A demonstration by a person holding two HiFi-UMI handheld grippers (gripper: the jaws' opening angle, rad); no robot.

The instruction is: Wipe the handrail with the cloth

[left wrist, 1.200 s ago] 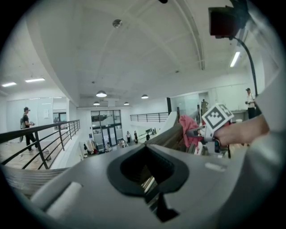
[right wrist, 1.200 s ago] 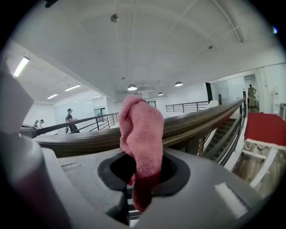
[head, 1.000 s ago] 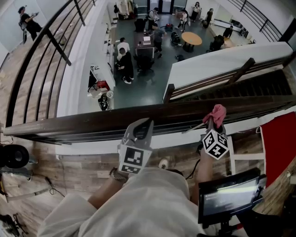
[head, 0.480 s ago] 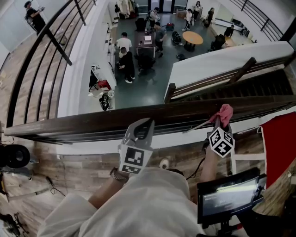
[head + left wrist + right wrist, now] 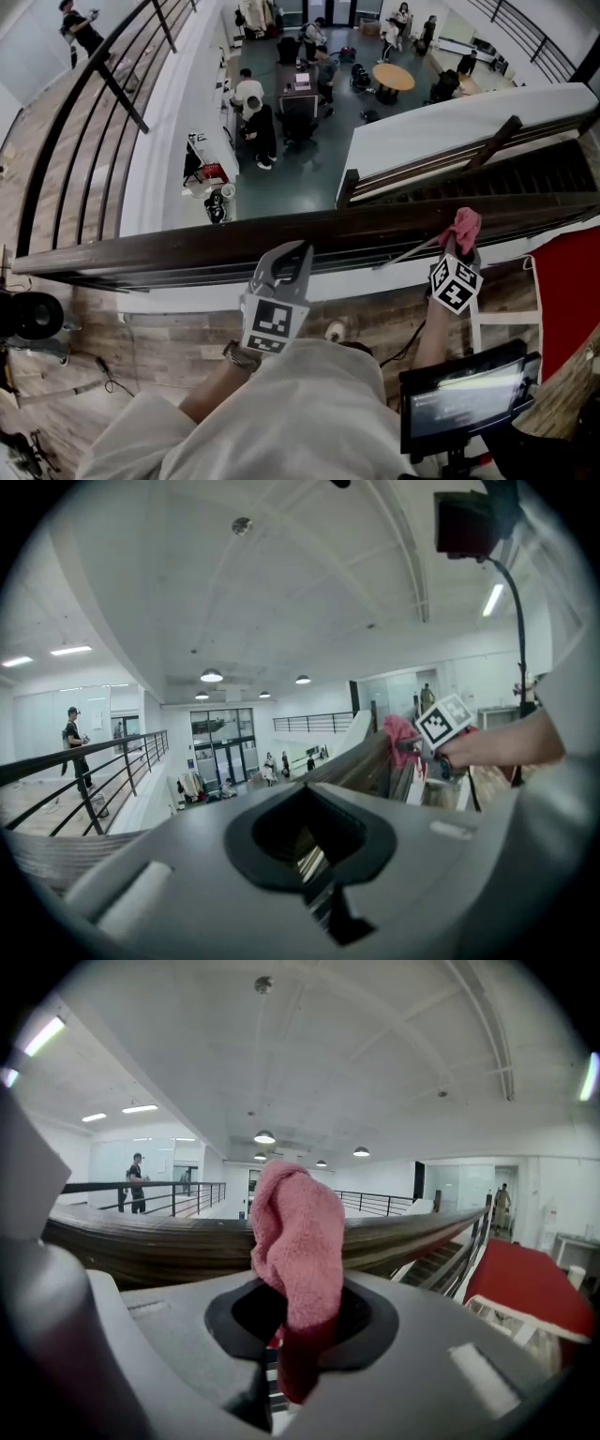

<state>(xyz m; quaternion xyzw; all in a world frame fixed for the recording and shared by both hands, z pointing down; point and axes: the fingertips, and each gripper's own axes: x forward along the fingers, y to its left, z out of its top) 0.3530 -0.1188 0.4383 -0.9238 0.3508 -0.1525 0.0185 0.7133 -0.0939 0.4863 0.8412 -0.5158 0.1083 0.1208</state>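
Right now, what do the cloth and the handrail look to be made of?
The cloth looks like pink terry or microfibre. It has a nubby, matte pile and falls in soft folds. The handrail looks like dark brown wood, with streaky grain running along its length. A slight sheen suggests varnish, though a wood-look laminate cannot be ruled out.

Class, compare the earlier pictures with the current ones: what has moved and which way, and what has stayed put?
The right tool, shut on the pink cloth, has slid to the right along the wooden handrail, with the cloth kept at the rail. The grip on the cloth is unchanged. The left tool stayed where it was by the rail, open and empty.
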